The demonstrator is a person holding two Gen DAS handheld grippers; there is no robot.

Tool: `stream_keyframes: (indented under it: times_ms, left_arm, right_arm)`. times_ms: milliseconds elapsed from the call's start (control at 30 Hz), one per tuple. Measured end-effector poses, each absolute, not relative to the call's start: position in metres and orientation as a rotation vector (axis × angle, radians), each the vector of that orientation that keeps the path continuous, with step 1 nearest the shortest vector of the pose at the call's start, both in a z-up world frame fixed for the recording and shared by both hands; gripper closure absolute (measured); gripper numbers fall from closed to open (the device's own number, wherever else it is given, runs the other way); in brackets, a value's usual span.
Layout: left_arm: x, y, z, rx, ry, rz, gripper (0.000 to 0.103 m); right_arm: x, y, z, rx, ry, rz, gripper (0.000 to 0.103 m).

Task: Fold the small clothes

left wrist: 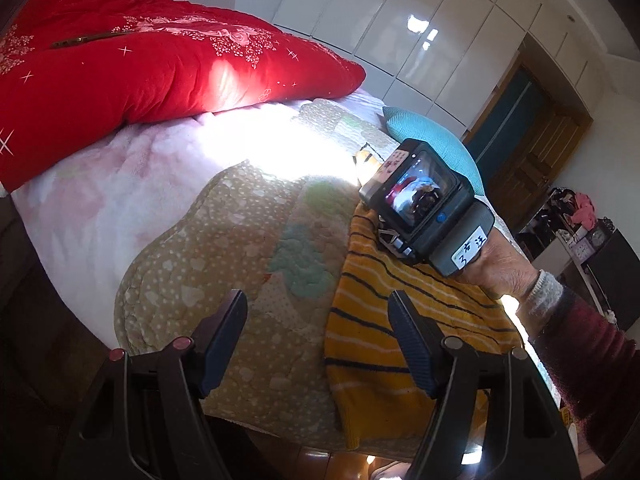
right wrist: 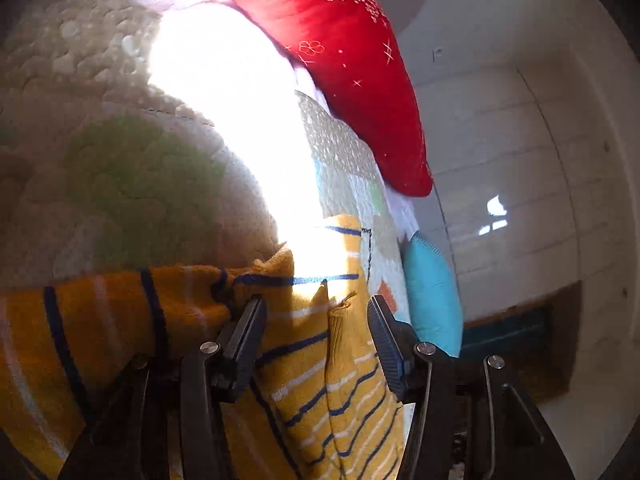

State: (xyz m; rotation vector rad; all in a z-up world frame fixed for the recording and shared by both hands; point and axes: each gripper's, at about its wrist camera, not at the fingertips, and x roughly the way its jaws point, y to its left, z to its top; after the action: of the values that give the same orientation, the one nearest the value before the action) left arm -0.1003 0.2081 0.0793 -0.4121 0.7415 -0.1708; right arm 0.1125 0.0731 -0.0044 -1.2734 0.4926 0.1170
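A small yellow knit garment [left wrist: 372, 320] with dark blue and white stripes lies on the quilted bed cover [left wrist: 224, 248] near the bed's near edge. My left gripper [left wrist: 318, 314] is open and empty, its jaws wide, hovering over the garment's left edge and the cover. In the right wrist view the garment [right wrist: 304, 368] lies bunched and creased under my right gripper [right wrist: 318, 316], which is open with its fingers straddling a raised fold. The right gripper's body and camera [left wrist: 424, 208] show in the left wrist view, over the garment's far part.
A big red quilt [left wrist: 152, 60] lies at the back of the bed, with a pink blanket [left wrist: 120, 184] under it. A turquoise cushion [left wrist: 436, 140] sits at the bed's far right. White wardrobes [left wrist: 420, 32] and a wooden door [left wrist: 532, 140] stand beyond.
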Motion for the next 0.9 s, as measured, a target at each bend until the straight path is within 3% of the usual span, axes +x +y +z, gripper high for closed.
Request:
stream_keyframes:
  times_ms: [167,467,667,900]
  left_arm:
    - [-0.099,0.201,0.082,-0.377,0.747,-0.166,0.03]
    - [-0.084,0.185,0.067,-0.341,0.817,-0.156,0.028]
    - [-0.063,0.154,0.05,-0.301,0.887,-0.213,0.028]
    - [-0.054,0.107,0.025,-0.181,0.928,-0.23,0.028]
  right_arm:
    - [0.103,0.042,0.027,-1.094,0.563,0.103,0.03]
    - [0.01,-0.16,0.097,-0.35,0.845,0.032,0.028]
    - [-0.074,-0.282,0.079,0.142,0.918,-0.016,0.027]
    - [-0.126,-0.273,0.033,0.399,0.924,0.116,0.028]
